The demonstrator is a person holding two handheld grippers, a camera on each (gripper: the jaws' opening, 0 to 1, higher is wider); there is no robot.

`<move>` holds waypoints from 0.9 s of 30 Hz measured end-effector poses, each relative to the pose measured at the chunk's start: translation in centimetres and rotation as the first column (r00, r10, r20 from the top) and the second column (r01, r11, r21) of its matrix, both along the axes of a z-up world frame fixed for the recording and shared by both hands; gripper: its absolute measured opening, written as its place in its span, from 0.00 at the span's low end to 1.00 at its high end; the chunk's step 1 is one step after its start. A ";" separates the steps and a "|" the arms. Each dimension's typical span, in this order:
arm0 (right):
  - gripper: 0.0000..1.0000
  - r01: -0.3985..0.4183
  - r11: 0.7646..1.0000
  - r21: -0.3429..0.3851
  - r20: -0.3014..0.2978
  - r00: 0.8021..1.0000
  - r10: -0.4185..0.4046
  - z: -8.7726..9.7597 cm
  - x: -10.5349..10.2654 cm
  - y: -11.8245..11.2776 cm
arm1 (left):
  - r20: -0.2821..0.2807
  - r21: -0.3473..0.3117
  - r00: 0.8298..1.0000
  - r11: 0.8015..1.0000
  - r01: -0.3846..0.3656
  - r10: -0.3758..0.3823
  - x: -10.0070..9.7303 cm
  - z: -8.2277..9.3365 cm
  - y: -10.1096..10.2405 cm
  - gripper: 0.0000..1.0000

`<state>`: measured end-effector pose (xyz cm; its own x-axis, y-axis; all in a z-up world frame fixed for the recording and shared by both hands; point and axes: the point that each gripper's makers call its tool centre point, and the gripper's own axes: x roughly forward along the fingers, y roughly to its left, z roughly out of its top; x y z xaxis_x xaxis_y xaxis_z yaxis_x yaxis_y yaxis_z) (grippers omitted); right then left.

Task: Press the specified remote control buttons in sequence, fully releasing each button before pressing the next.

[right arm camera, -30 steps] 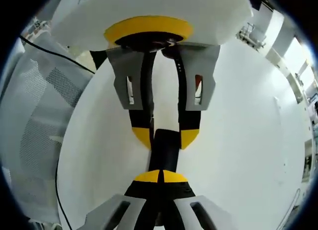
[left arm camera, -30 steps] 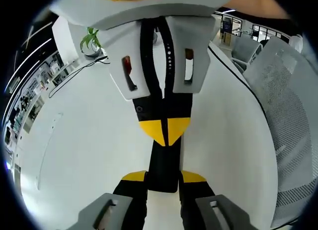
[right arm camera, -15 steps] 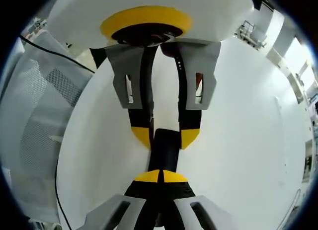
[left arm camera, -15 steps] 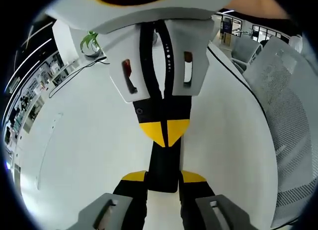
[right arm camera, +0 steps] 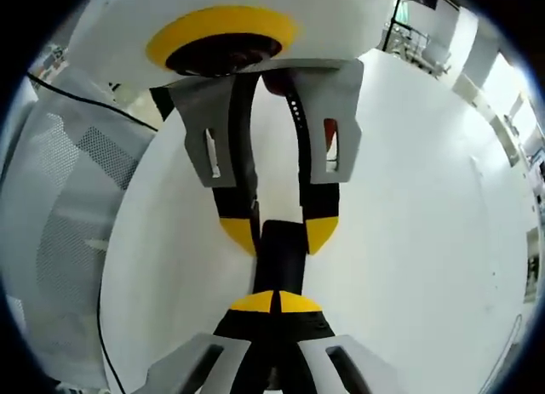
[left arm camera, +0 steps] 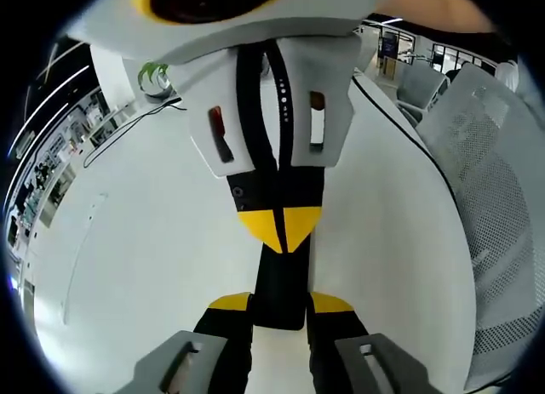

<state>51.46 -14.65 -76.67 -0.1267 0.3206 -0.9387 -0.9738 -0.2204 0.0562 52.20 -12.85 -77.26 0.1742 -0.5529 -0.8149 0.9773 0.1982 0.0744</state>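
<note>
A slim black remote (left arm camera: 281,279) lies lengthwise over the white table (left arm camera: 153,266), and my left gripper (left arm camera: 281,302) is shut on its near end, a yellow tip on each side. My right gripper (left arm camera: 281,226) comes in from the far side, shut, with its joined yellow tips down on the remote's face. In the right gripper view my right gripper (right arm camera: 275,302) has its tips together over the remote (right arm camera: 281,254), while the left gripper (right arm camera: 279,235) clamps the far end. The buttons are hidden.
A white mesh chair (left arm camera: 494,198) stands beyond the table edge, seen also as the chair (right arm camera: 60,215). A black cable (left arm camera: 400,126) follows that edge. A small green plant (left arm camera: 155,71) and a thin cable (left arm camera: 128,126) sit at the far end.
The right gripper has tilted and shifted slightly, so the right gripper view has rolled a little. Both grips and the remote's position look the same.
</note>
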 end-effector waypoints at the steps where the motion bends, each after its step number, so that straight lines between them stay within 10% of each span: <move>1: 0.00 -0.005 1.000 -0.005 0.004 1.000 0.005 0.0 0.0 0.0 | 0.001 0.001 1.000 1.000 0.000 0.000 0.0 0.0 0.0 0.23; 23: 0.00 -0.021 0.997 0.070 0.075 0.997 0.015 2.7 0.7 -0.4 | 0.005 0.007 1.000 1.000 -0.005 0.004 0.0 0.0 0.0 0.23; 27: 0.14 0.017 0.994 0.112 0.088 0.996 -0.027 3.5 1.1 -0.3 | 0.005 0.009 1.000 1.000 -0.006 0.006 -0.1 0.0 0.0 0.23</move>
<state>52.55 -14.93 -73.19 -0.0358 0.4255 -0.9043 -0.9785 -0.1988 -0.0548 52.12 -12.81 -77.27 0.1820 -0.5445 -0.8188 0.9757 0.2036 0.0815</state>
